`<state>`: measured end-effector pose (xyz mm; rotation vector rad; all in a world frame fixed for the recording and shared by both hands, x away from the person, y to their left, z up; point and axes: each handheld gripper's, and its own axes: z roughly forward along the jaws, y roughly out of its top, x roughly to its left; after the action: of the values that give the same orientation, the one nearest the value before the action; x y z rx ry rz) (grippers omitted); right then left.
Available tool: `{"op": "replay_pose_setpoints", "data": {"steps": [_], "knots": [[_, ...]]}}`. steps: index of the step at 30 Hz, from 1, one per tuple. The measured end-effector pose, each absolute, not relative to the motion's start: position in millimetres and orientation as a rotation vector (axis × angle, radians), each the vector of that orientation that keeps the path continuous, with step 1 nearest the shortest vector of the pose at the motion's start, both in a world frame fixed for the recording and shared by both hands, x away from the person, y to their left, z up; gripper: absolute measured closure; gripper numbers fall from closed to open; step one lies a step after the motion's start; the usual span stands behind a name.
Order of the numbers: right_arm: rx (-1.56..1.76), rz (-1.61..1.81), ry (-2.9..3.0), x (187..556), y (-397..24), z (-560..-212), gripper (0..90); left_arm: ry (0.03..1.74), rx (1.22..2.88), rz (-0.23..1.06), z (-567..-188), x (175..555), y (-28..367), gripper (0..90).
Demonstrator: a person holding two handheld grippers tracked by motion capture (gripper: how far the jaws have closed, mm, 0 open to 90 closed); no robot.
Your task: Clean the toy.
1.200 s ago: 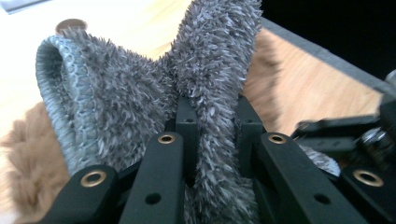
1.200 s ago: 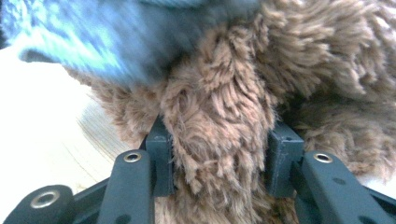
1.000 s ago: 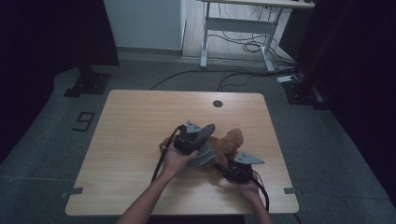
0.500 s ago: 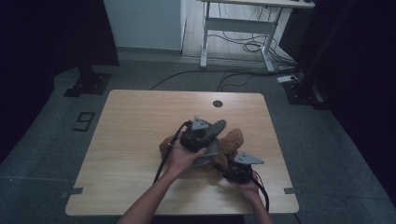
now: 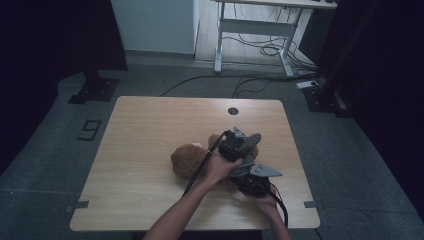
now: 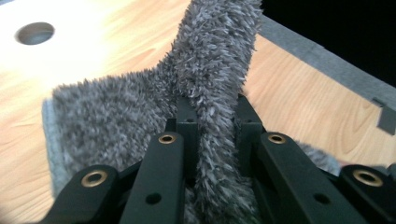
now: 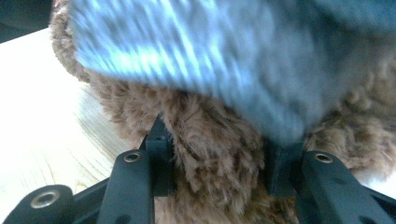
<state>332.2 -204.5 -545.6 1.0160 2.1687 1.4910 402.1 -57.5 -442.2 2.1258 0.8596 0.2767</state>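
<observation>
A brown plush toy (image 5: 186,160) lies on the wooden table (image 5: 145,130), right of centre. My right gripper (image 5: 250,184) sits at its near right side; in the right gripper view (image 7: 219,158) the jaws are shut on a thick fold of the brown fur (image 7: 210,140). Just beyond it my left gripper (image 5: 239,145) hovers over the toy. In the left gripper view (image 6: 215,121) its jaws pinch a ridge of shaggy grey cloth (image 6: 219,65), which spreads down to the tabletop. The same grey cloth (image 7: 210,56) hangs blurred over the plush in the right gripper view.
A round cable hole (image 5: 232,111) sits near the table's far edge. The table's right edge (image 5: 295,150) lies close to both grippers. Beyond the table stand a white desk frame (image 5: 250,27) and floor cables (image 5: 260,50). Bare wood spreads to the left.
My left gripper has carried the grey cloth to the right and farther away across the plush toy. The right gripper has stayed put on the toy.
</observation>
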Motion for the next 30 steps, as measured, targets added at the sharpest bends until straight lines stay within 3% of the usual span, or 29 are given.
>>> {"op": "replay_pose_setpoints", "data": {"steps": [6,11,30], "knots": [[1.027,1.505,2.163,333.3,-206.7,-547.2,54.6,0.924,2.103,0.372,-439.7,391.5,1.5,77.3],[1.024,1.508,2.160,333.8,-206.1,-547.0,54.6,0.960,2.071,0.363,-441.1,386.5,36.7,77.4],[1.040,1.523,2.163,335.5,-208.3,-548.7,54.5,1.035,1.966,0.466,-409.6,372.1,108.6,77.2]]}}
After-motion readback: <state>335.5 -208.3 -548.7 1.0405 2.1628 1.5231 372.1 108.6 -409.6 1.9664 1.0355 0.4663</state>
